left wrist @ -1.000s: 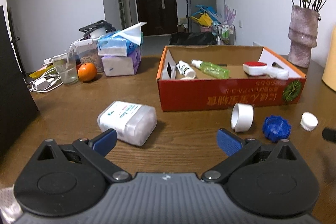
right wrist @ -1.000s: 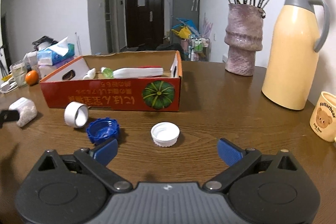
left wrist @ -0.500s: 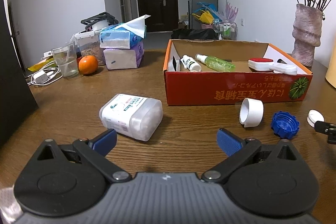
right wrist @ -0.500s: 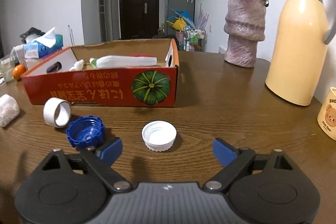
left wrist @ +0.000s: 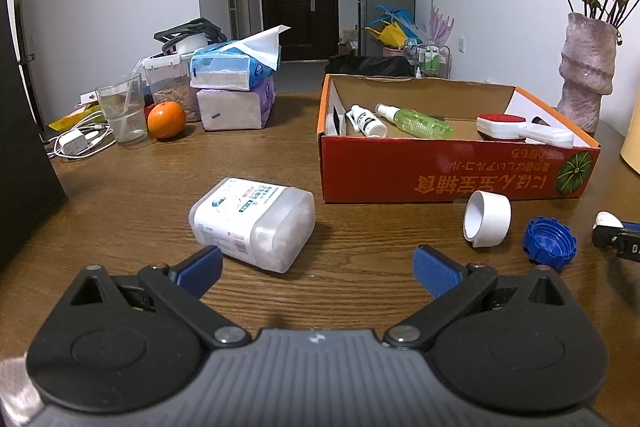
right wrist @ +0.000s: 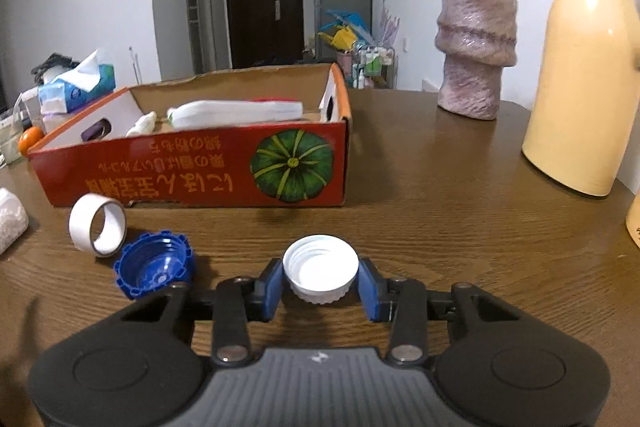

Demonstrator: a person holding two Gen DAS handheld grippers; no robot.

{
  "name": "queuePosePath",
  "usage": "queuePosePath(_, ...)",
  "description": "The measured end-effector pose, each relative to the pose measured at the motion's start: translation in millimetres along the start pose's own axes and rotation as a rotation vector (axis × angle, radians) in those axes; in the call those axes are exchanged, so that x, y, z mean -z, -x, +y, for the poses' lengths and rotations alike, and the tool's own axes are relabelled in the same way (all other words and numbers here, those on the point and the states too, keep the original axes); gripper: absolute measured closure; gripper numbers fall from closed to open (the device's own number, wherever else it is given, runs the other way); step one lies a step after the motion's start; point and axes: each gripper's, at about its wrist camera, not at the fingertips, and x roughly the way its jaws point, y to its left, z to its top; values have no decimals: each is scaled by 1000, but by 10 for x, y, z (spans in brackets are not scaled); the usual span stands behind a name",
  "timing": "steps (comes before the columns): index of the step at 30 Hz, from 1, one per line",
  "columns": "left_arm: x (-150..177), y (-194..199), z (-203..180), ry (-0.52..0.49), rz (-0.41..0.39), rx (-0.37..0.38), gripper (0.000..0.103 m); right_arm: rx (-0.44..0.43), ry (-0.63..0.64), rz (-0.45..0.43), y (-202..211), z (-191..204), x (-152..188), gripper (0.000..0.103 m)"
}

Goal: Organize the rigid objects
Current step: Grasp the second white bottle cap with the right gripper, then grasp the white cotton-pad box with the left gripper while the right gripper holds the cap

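On grained wood, right gripper (right wrist: 321,287) closing around ribbed round white cap (right wrist: 320,269).

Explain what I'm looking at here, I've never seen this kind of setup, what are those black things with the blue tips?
Those are two hand-held grippers, one in each of a person's hands. No robot arm is involved. Each carries a wide-angle camera looking forward along its two blue-padded fingers, so each picture shows one gripper from behind.

In the left view, the left gripper is open with nothing between its pads, facing a plastic bottle lying on its side on the wooden table.

In the right view, the right gripper is closing on a white cap, and the pads appear to press its sides.

Also on the table: a blue cap, a tape roll, and a red box already holding a few bottles and a brush. A vase and a yellow jug stand behind.
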Motion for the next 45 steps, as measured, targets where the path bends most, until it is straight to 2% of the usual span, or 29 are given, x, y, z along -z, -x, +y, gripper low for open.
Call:
queuePosePath(8,-38,-79,185,41,-17,10,0,35,-30,-72,139,-46,16,64)
queuePosePath(15,-76,-288,412,65,-12,17,0,43,-27,-94,188,-19,32,64)
queuePosePath(20,-101,-392,457,16,-35,-13,0,48,-28,-108,230,-4,50,64)
queuePosePath(24,-126,-516,458,-29,-25,-20,0,43,-21,-122,273,35,75,64)
queuePosePath(43,-240,-963,538,-101,29,31,0,37,3,-154,370,183,112,64)
queuePosePath(45,-239,-962,528,-109,29,44,5,40,2,-153,370,184,111,64)
